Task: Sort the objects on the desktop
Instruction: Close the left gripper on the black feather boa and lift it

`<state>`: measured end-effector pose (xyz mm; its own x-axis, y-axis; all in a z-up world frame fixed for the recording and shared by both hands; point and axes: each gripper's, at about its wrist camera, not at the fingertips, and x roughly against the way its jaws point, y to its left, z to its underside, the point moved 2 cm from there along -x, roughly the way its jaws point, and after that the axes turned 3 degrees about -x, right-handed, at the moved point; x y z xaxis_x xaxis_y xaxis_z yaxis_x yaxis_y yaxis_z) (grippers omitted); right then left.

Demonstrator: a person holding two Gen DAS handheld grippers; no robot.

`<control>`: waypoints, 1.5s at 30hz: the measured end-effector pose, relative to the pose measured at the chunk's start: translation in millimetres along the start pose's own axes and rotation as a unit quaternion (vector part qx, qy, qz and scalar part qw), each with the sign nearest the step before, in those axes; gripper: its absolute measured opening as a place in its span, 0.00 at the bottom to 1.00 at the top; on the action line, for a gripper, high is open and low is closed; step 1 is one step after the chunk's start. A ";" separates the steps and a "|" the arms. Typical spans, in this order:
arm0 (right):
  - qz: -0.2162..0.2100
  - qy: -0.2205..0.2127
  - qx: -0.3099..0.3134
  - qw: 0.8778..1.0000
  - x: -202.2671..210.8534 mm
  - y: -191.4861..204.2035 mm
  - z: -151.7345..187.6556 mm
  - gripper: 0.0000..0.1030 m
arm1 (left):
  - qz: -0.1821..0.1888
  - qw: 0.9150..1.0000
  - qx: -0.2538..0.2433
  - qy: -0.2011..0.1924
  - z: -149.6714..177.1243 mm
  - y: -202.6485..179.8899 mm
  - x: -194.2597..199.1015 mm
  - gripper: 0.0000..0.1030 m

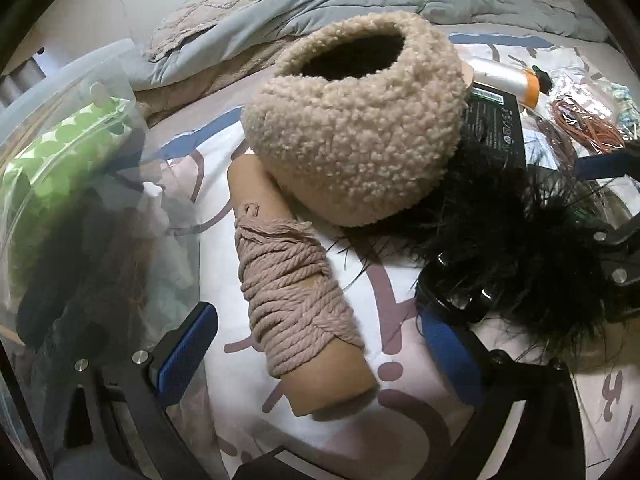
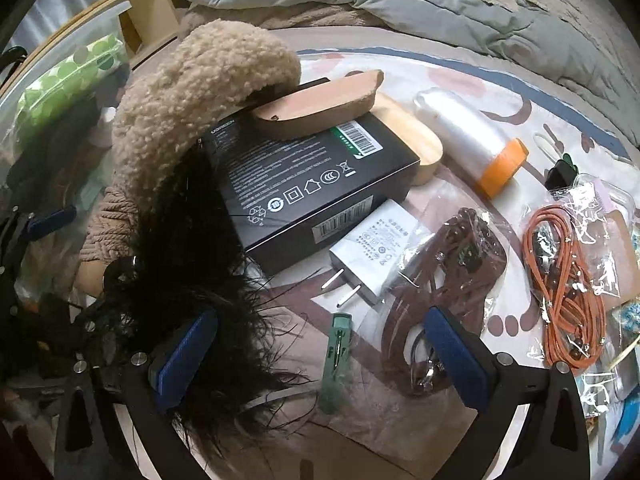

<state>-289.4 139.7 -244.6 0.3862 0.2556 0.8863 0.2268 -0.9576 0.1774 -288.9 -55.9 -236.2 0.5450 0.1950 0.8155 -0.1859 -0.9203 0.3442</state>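
**Kid:** Claw first! The left claw is wide open. It holds nothing. Its two blue fingers stand on each side of the yarn tube.

**Helper:** Right. Which way does the tube point?

**Kid:** It lies flat on the bed sheet. Its long way runs from near the claw up and away, leaning a bit to the left. So the fingers are on its two long sides, not its ends.

**Helper:** Good. I think closing them would pinch it across the middle. What is past it?

**Kid:** The far end touches the fluffy tan bag. The clear bin is on the left, close by.

**Helper:** And the other claw?

**Kid:** The right claw is open too, and empty. A small green tool lies between its fingers. Black feathers brush its left finger. The yarn is far off to its left, so the left claw is nearer.
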 end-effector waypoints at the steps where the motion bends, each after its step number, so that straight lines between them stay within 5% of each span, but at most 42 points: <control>1: -0.005 0.002 -0.003 1.000 0.9 -1.0 0.1 1.00 | 0.003 1.000 0.000 -0.001 -0.4 0.4 0.5 1.00; 21: -0.008 0.046 0.018 0.999 31.1 0.0 52.3 1.00 | 0.034 0.997 -0.065 -0.039 21.6 -27.7 55.0 0.98; 37: -0.055 0.066 0.048 0.995 72.6 41.4 101.8 1.00 | 0.053 0.996 -0.060 -0.048 67.0 -19.8 91.4 0.98; 45: -0.054 0.018 0.070 0.996 101.4 62.0 99.8 1.00 | 0.079 0.994 -0.051 -0.054 92.9 -14.1 113.7 0.98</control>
<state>-147.0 119.4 -186.4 0.3212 0.3479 0.8808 0.3881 -0.8967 0.2126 -148.4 -52.3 -191.6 0.5859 0.0079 0.8104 -0.3552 -0.8963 0.2655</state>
